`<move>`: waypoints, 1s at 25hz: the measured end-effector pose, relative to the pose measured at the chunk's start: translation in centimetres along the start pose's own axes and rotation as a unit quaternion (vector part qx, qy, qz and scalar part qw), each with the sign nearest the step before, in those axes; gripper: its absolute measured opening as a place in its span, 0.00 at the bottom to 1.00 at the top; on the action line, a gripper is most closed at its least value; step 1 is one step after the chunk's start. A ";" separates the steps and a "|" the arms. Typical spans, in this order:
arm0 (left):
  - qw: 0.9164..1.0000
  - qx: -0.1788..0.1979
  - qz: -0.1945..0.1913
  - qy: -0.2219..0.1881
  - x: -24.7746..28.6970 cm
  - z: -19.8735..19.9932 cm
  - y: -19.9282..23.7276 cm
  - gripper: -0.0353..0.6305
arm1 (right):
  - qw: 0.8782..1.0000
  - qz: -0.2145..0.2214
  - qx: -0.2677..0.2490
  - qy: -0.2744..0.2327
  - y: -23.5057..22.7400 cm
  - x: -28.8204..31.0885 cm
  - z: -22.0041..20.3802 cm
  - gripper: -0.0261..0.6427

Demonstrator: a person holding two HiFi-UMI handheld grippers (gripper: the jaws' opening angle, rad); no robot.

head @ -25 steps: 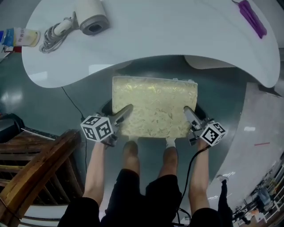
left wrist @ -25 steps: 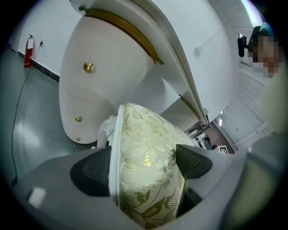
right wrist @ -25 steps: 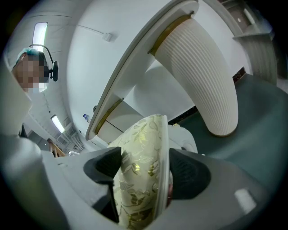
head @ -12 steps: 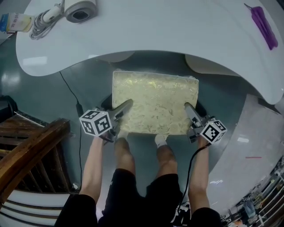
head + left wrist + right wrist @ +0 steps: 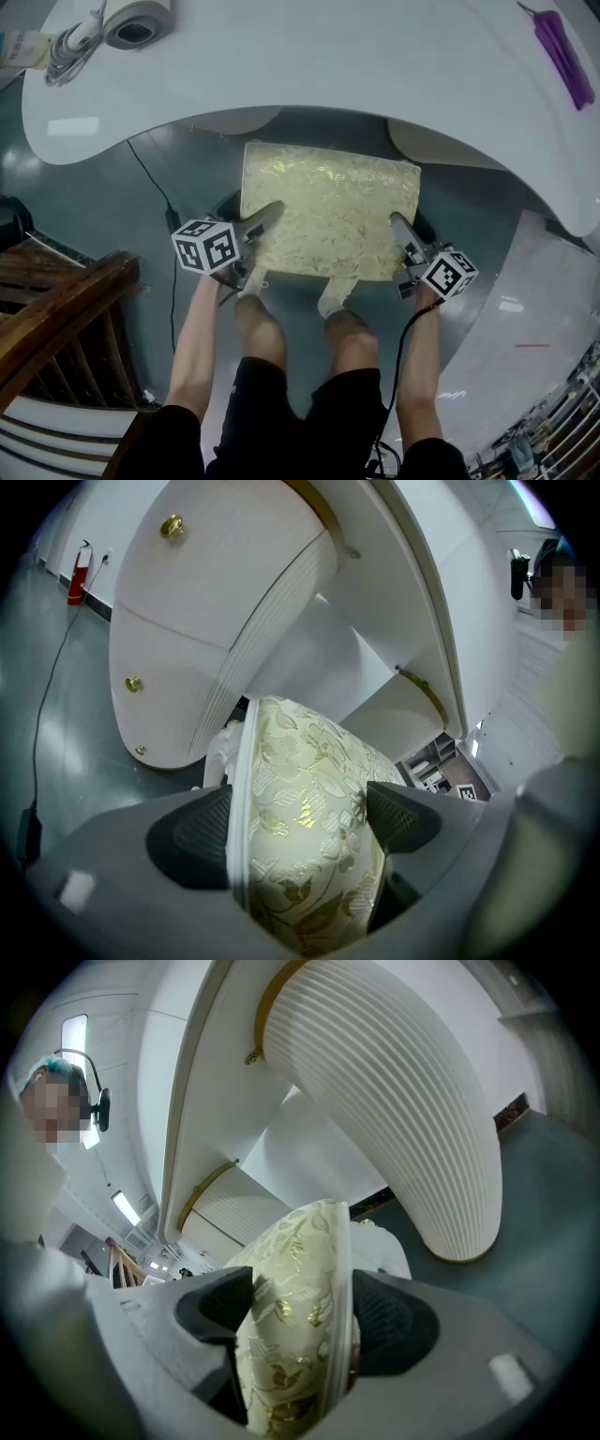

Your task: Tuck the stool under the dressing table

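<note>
The stool (image 5: 330, 208) has a cream seat cushion with a gold flower pattern. It stands on the grey floor in the recess of the white dressing table (image 5: 319, 66), its far edge just under the tabletop's rim. My left gripper (image 5: 265, 217) is shut on the cushion's left near corner (image 5: 300, 827). My right gripper (image 5: 401, 232) is shut on the right near corner (image 5: 295, 1335). In both gripper views the padded edge fills the gap between the pads. The stool's legs are mostly hidden.
A hair dryer (image 5: 131, 19) with its coiled cord (image 5: 67, 42) lies on the tabletop's far left; a purple comb (image 5: 565, 58) lies at the far right. A black cable (image 5: 159, 202) runs over the floor at left. A wooden chair (image 5: 56, 323) stands near left. White ribbed pedestals (image 5: 412, 1119) flank the recess.
The stool has slid a little farther towards the dressing table, with both grippers still clamped on its near corners. The person's feet have stepped forward behind it.
</note>
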State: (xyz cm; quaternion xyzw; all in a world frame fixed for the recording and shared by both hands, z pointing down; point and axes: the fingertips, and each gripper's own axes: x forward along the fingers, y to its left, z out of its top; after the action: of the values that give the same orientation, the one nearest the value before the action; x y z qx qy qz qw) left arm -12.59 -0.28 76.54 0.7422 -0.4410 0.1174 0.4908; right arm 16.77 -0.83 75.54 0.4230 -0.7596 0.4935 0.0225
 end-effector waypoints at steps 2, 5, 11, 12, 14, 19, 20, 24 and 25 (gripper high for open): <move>1.000 0.000 -0.001 0.003 0.8 -0.1 0.2 0.75 | 1.000 -0.005 0.000 0.002 -0.6 0.1 -0.1 0.53; 1.000 0.002 -0.006 0.001 0.5 -0.2 0.2 0.75 | 1.000 -0.008 -0.002 -0.001 -0.3 -0.2 -0.2 0.53; 1.000 0.015 -0.016 -0.013 -0.3 0.1 -0.3 0.75 | 1.000 -0.006 -0.013 -0.014 1.0 -0.8 -0.1 0.53; 1.000 0.016 -0.016 -0.014 0.1 0.1 -0.1 0.75 | 1.000 -0.006 -0.014 -0.015 0.7 -0.6 -0.1 0.53; 1.000 0.015 -0.015 -0.011 2.4 0.4 1.3 0.75 | 1.000 -0.008 -0.011 -0.015 -1.3 1.2 0.0 0.53; 1.000 0.007 -0.005 0.003 7.3 0.6 5.2 0.75 | 1.000 -0.020 0.007 -0.002 -5.9 5.8 -0.5 0.53; 1.000 0.006 -0.005 0.003 7.4 0.5 5.4 0.75 | 1.000 -0.019 0.007 -0.004 -6.0 5.8 -0.6 0.53; 1.000 0.003 -0.002 0.000 7.6 0.1 6.1 0.75 | 1.000 -0.022 0.005 -0.001 -6.5 6.5 -1.1 0.53; 1.000 0.002 -0.002 0.000 7.7 0.0 6.3 0.75 | 1.000 -0.023 0.005 -0.001 -6.6 6.6 -1.2 0.53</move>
State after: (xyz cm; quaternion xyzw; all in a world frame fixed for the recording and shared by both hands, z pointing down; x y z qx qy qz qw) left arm -12.92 -5.22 85.15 0.7442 -0.4389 0.1172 0.4897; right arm 16.49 -5.06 83.94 0.4406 -0.7471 0.4967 0.0309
